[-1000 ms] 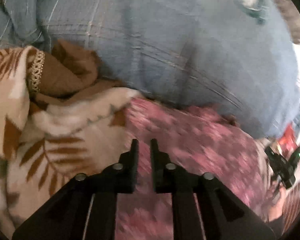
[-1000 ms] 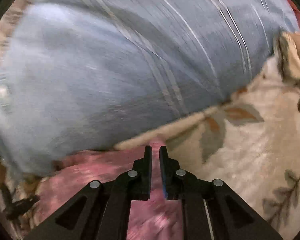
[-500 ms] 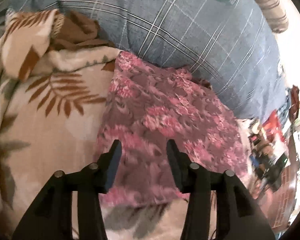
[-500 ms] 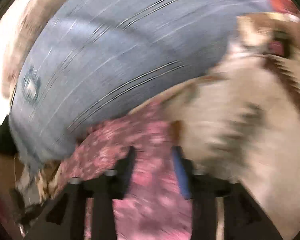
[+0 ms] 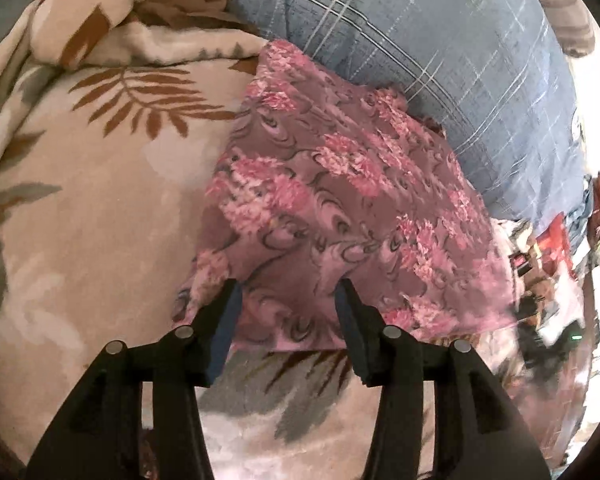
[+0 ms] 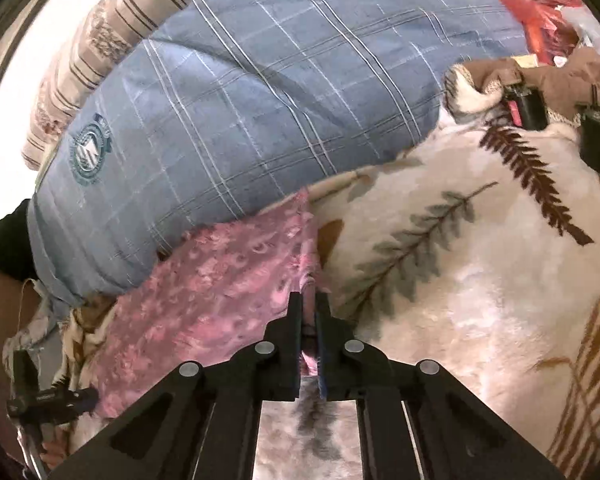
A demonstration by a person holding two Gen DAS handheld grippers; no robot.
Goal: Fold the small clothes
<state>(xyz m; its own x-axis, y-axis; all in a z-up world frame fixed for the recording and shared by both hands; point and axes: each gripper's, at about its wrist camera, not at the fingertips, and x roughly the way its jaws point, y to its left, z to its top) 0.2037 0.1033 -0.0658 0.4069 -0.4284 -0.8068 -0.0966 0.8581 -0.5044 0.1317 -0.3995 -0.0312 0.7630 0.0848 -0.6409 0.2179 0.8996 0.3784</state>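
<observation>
- one pink floral cloth lies flat on the leaf-print blanket, its far edge against the blue checked pillow.
- left gripper hovers over the cloth's near edge, jaws apart, gripping nothing.
- right gripper has just clamped its jaws on the cloth's near corner beside the blanket's grey fern.

Soft daylight, blown-out white glare at the rims, fisheye bending at edges, slight smear low right in left view.
</observation>
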